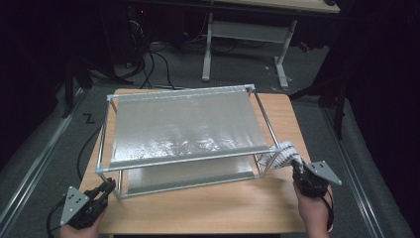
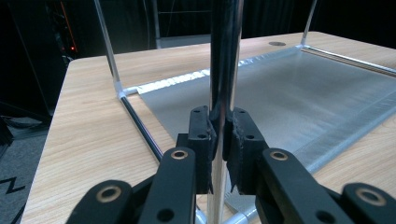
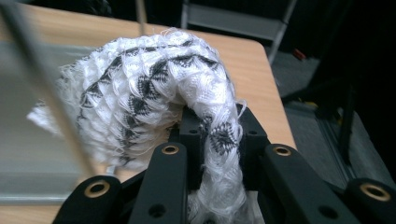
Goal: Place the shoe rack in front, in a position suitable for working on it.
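A metal-tube rack [image 1: 183, 126] with two grey mesh shelves stands on the wooden table [image 1: 208, 208]. At its near left corner, my left gripper [image 1: 106, 187] is shut on an upright post [image 2: 224, 70] of the rack, which runs between the pads [image 2: 204, 135]. At the rack's near right corner, my right gripper [image 1: 298, 168] is shut on a white cloth with black pattern [image 1: 280, 154]. In the right gripper view the cloth [image 3: 154, 88] bunches up over the jaws and droops toward the rack's tubes.
The rack covers most of the table; a bare wooden strip lies along the near edge. The lower shelf [image 2: 299, 88] stretches away behind the post. Another desk's legs [image 1: 208, 49] and cables [image 1: 153, 64] stand on the dark floor beyond.
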{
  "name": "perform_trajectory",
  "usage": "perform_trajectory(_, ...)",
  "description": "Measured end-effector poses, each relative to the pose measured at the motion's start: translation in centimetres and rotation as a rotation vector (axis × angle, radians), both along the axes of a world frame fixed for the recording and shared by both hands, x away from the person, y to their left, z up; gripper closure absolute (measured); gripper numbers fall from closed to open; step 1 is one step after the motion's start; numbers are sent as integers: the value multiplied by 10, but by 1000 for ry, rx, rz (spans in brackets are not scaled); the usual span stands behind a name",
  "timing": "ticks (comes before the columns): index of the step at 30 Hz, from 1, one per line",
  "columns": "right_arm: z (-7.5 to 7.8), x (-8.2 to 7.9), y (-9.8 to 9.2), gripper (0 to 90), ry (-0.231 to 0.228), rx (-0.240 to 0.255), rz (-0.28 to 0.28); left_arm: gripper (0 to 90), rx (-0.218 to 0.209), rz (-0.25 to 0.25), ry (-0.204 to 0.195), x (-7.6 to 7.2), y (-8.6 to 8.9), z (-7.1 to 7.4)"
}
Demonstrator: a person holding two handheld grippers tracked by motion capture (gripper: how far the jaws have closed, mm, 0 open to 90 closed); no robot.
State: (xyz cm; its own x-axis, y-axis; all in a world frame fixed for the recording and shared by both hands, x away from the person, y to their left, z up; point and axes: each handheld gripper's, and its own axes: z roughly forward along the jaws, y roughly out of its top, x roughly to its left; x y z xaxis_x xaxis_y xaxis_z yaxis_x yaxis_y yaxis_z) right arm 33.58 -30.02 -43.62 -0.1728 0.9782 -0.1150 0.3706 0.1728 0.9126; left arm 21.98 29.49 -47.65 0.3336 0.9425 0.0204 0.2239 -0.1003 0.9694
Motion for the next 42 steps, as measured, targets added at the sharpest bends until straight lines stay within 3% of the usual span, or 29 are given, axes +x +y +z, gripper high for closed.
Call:
perform_trajectory(8,30,-34,15,773,-139,27,93,806,-2,0,0,0,0,0)
perform_trajectory(12,31,-40,22,774,-143,11,131,806,-3,0,1,0,0,0)
perform_trajectory(20,11,-35,29,775,-72,-38,170,806,0,-2,0,1,0,0)
perform_trajectory(26,-10,-28,33,776,-1,-101,181,806,2,-3,0,2,0,0)
perform_trajectory(32,-28,-21,37,776,78,-133,206,806,0,-3,0,2,0,0)
perform_trajectory(33,-37,-17,40,776,115,-156,215,806,1,-4,0,2,0,0)
perform_trajectory(34,-37,-17,40,776,115,-156,215,806,1,-4,0,2,0,0)
perform_trajectory(35,-45,-13,41,776,153,-163,221,806,2,-4,0,3,1,0)
perform_trajectory(37,-52,-10,41,776,186,-173,231,806,1,-4,0,3,1,0)
perform_trajectory(42,-58,-8,43,776,217,-185,241,806,2,-3,0,2,1,0)
